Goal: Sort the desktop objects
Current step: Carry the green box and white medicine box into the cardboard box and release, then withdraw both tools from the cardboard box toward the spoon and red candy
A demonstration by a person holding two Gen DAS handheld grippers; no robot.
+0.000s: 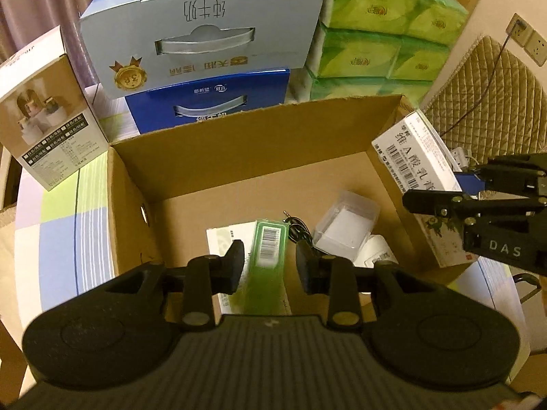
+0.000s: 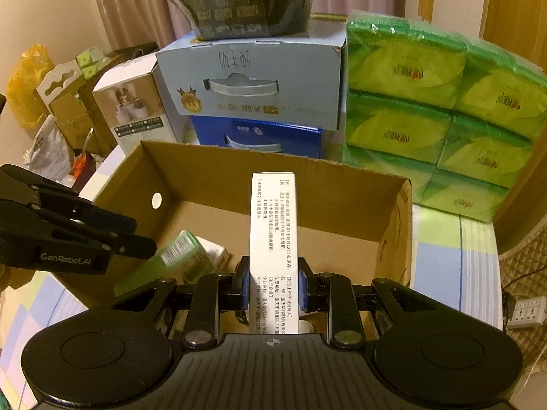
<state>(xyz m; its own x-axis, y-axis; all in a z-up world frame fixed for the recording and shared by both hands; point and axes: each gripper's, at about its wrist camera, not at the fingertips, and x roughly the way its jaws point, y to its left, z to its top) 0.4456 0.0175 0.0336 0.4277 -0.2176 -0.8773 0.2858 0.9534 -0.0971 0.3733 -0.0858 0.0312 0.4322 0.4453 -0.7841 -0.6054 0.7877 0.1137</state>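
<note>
Left wrist view
Left hand-held gripper: spread, holding nothing, above the open cardboard box.
Green packet: blurred, between and below the fingers, over the box floor; whether it has landed I cannot tell.
Beneath it: a flat white carton.
Ahead and right: a clear plastic case and a black cable.
Right hand-held gripper: far right, pinching a white medicine carton above the box's right wall.

Right wrist view
Right hand-held gripper: pressed onto the white medicine carton, which stands straight ahead over the box interior.
Handling: probably light, thin card that dents if squeezed; the narrow sides are a sound hold.
In the way: the left hand-held gripper hangs low on the left; the right wall of the cardboard box is near.
Beyond the box: stacked milk cartons and green tissue packs on the desk.
</note>
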